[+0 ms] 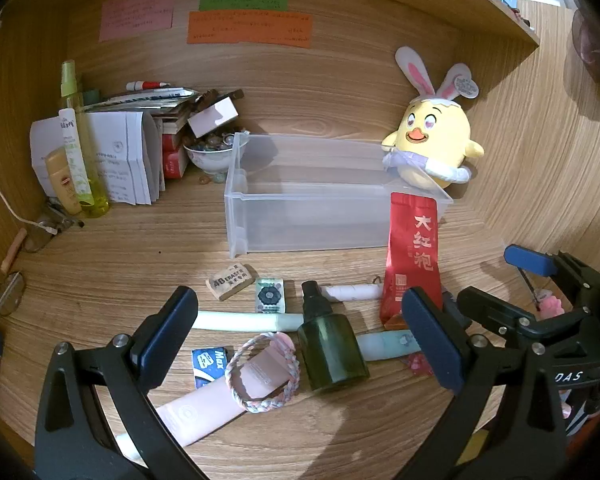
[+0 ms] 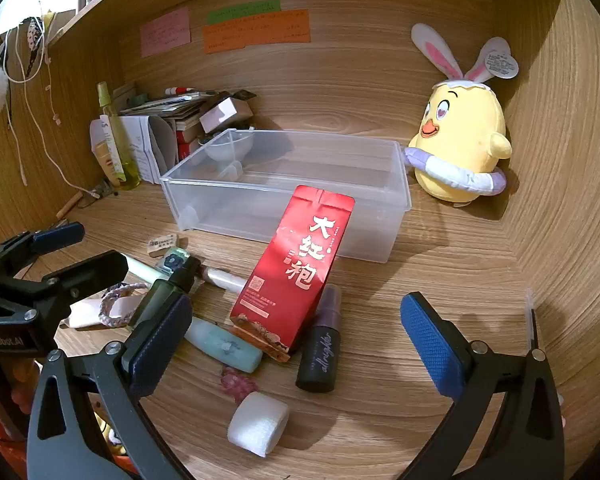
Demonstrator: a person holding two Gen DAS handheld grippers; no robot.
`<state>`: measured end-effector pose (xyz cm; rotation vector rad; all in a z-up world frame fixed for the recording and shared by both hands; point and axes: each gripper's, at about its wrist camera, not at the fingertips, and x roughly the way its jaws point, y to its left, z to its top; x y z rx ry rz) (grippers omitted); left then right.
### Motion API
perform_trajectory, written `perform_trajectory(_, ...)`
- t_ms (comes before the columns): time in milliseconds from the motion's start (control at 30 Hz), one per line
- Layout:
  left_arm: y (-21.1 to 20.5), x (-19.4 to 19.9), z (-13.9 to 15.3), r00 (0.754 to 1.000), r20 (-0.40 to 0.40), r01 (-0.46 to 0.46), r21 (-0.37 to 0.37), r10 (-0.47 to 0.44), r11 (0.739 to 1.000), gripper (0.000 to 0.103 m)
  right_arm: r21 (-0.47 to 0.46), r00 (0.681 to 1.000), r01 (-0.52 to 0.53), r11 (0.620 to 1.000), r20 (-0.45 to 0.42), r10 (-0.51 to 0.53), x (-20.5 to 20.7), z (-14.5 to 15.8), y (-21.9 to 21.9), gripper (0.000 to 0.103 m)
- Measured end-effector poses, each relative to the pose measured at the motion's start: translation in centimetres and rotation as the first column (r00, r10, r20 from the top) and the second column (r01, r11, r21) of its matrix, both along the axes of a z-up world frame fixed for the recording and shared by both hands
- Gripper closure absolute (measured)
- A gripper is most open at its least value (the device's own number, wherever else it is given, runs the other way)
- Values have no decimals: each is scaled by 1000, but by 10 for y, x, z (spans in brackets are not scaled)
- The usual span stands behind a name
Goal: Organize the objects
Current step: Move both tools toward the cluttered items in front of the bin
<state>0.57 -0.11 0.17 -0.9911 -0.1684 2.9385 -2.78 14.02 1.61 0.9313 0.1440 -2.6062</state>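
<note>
An empty clear plastic bin (image 1: 308, 224) (image 2: 260, 216) stands mid-desk. In front of it lie a red tea pack (image 1: 412, 256) (image 2: 300, 272) leaning against it, a dark green spray bottle (image 1: 332, 352) (image 2: 160, 296), a pink tube (image 1: 204, 404) ringed by a braided hair tie (image 1: 264, 372), an eraser (image 1: 230, 280), a pale blue tube (image 2: 224, 344), a dark purple spray bottle (image 2: 322, 344) and a white foam roll (image 2: 258, 424). My left gripper (image 1: 299, 296) (image 2: 96, 248) hovers open over the green bottle. My right gripper (image 2: 296, 300) (image 1: 508, 280) is open above the tea pack, holding nothing.
A yellow chick plush (image 1: 432, 140) (image 2: 460, 148) sits right of the bin. Back left are stacked books and papers (image 1: 132, 152), a bowl of beads (image 1: 212, 152) and a yellow-green spray bottle (image 1: 80, 140). Glasses (image 1: 8, 296) lie far left. Wooden walls enclose the desk.
</note>
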Motion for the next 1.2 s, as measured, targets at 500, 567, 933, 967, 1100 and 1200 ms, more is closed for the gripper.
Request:
perform_trajectory(500,-3,0,0,1000,5,2,7,-2,1000,0,-18,1000,5,1000,17,-5,-1,1,3,0)
perform_trajectory(567,-2,0,0,1000,9,5,3,-5,1000,0,-20,1000,4,1000,15,-4,-1,1,3,0)
perform_trajectory(933,0,-1,2,999,4,35,-4,-35,999,0,-20,1000,9,1000,15,-9,-2,1,2,0)
perform_trajectory(967,-1,-2,2,999,5,37,-3,-37,999,0,-19,1000,9,1000,16,-9,-3,1,2,0)
perform_trajectory(1100,-2,-5,-1,999,20,42,7,-42,999,0,-18,1000,8,1000,15,-8,-4,3,2,0)
perform_trajectory(1200,-6,-7,-3,998,33,49,21,-50,999,0,-14,1000,5,1000,13,-5,-4,4,1,0)
